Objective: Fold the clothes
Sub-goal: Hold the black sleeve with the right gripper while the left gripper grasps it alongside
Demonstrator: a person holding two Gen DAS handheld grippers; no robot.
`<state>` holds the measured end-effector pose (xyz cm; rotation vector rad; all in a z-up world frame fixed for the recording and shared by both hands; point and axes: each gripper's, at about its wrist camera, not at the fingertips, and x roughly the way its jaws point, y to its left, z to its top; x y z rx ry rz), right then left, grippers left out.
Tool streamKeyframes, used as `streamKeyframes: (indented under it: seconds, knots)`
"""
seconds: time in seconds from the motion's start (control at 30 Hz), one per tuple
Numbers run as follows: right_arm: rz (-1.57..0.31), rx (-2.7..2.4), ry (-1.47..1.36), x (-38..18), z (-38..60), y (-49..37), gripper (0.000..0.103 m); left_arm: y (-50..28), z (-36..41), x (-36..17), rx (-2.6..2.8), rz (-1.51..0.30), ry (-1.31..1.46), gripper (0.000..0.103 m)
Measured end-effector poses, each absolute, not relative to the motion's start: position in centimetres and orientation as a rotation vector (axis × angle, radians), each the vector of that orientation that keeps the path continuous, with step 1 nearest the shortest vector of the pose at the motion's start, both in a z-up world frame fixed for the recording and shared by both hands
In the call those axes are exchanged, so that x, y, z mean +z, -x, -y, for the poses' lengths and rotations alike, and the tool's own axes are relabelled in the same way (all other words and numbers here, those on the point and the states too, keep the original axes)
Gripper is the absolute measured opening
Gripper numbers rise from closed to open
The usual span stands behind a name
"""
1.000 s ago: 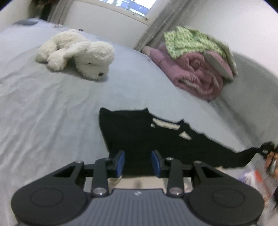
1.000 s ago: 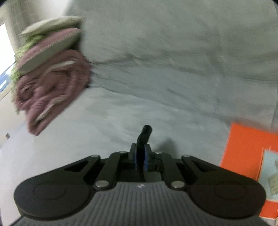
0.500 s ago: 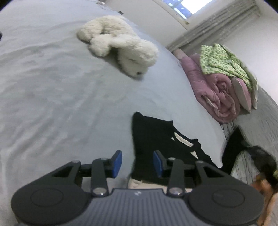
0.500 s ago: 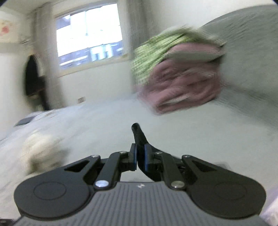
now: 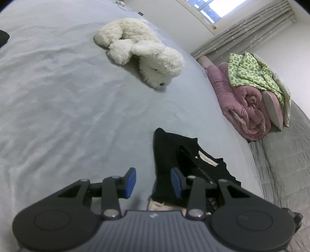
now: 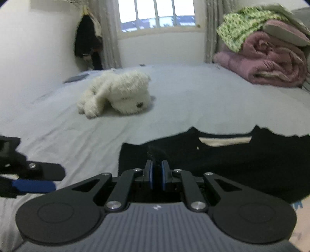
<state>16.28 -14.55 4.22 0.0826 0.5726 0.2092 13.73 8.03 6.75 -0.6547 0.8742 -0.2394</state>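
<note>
1. The left gripper (image 5: 153, 180) stands with its blue-padded jaws apart. Nothing is pinched; the near edge of the black knitted garment (image 5: 174, 155) hangs just beside its right pad.
2. The right gripper (image 6: 157, 172) is nearly closed on a dark fold of that black garment (image 6: 222, 160), and the jaws are easing open. In the right wrist view the cloth spreads ahead and to the right of this claw, with a cream neck label showing.
3. As a judgement, the folding is midway: one side seems brought across, but the shape is uneven and the edges are not squared. Smoothing and at least one more fold look left to do.
4. The surface is a pale grey bedsheet (image 5: 67, 97), lightly rippled, soft enough to drag with the cloth.
5. Well beyond both claws lies a white plush dog (image 6: 118, 93).
6. Far right of the claws sits a rolled pink quilt (image 6: 271, 64) under a green patterned cloth (image 6: 240, 23); a curtained window (image 6: 157, 13) is behind.
</note>
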Motion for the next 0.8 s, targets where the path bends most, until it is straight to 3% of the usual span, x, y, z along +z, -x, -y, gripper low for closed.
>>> streamKeyframes:
  seconds: [0.1, 0.37, 0.8]
  knots:
    - [-0.630, 0.262, -0.093, 3.8, 15.2, -16.7, 0.018, -13.7, -7.0, 6.7, -0.264, -0.879, 0.637, 0.040]
    - [-0.653, 0.308, -0.191, 3.2, 17.1, -16.2, 0.015, -13.9, -3.9, 6.8, -0.358, -0.862, 0.612, 0.041]
    - [-0.593, 0.345, -0.186, 4.1, 17.3, -15.3, 0.014, -19.9, 0.4, 5.4, -0.402, -0.884, 0.650, 0.051]
